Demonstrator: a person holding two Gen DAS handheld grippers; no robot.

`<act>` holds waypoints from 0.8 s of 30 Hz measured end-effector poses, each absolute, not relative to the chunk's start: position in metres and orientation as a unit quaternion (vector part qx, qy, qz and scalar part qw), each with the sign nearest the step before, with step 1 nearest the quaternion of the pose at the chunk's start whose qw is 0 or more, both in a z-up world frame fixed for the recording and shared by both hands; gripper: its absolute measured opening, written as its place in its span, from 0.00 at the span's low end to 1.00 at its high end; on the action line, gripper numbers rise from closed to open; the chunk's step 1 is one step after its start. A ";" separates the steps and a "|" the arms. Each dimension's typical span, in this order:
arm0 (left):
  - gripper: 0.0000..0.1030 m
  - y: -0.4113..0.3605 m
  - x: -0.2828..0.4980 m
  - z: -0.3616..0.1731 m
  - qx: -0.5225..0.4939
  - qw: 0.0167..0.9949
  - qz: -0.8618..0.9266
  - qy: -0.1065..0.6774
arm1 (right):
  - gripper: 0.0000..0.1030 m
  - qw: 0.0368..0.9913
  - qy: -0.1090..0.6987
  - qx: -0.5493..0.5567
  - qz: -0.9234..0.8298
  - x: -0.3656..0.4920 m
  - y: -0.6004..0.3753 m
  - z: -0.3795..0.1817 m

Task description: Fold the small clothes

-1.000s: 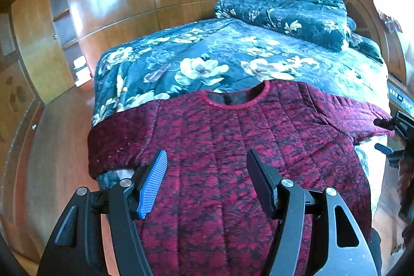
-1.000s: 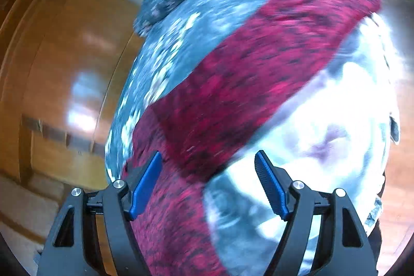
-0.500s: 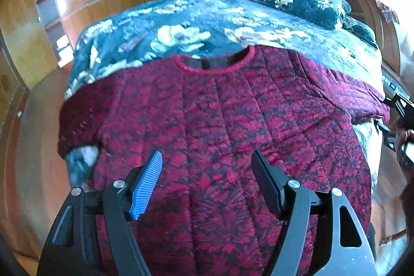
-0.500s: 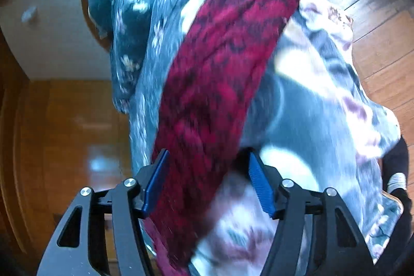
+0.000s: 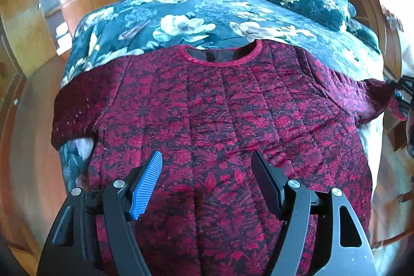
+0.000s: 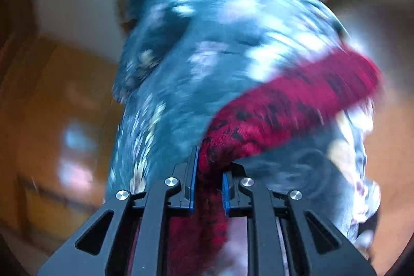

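The dark red, black-patterned quilted top [image 5: 220, 120] lies spread flat, neckline toward the headboard end, across the foot half of the bed's teal floral quilt [image 5: 181, 17], its sleeves reaching both side edges, likely laid out so a fold can begin. The right gripper [image 6: 209, 172] is pinching the right sleeve [image 6: 297, 100] at the bed's right edge, probably to carry it inward over the body; that view is blurred. The left gripper [image 5: 207, 180] hangs spread above the lower middle of the top, touching nothing, seemingly ready to steady the cloth.
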State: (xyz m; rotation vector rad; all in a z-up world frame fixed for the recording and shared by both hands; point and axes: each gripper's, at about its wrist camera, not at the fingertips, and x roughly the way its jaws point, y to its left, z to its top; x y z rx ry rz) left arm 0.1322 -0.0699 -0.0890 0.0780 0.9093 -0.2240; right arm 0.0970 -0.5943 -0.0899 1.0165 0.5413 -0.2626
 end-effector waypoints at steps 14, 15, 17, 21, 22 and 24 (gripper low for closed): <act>0.68 -0.002 0.156 -0.074 -0.082 0.890 -0.109 0.435 | 0.13 0.895 0.402 0.170 0.090 0.207 -0.275 -0.047; 0.68 0.001 0.159 -0.074 -0.089 0.888 -0.111 0.436 | 0.13 0.890 0.415 0.154 0.106 0.210 -0.256 -0.055; 0.69 0.008 0.164 -0.075 -0.104 0.884 -0.115 0.440 | 0.15 0.881 0.438 0.122 0.132 0.209 -0.223 -0.068; 0.75 0.020 0.179 -0.078 -0.138 0.876 -0.121 0.446 | 0.52 0.872 0.450 0.106 0.160 0.187 -0.196 -0.084; 0.75 0.022 0.182 -0.079 -0.143 0.875 -0.120 0.447 | 0.51 0.875 0.445 0.103 0.161 0.180 -0.197 -0.081; 0.75 0.028 0.194 -0.086 -0.163 0.868 -0.119 0.454 | 0.51 0.876 0.440 0.117 0.161 0.167 -0.208 -0.077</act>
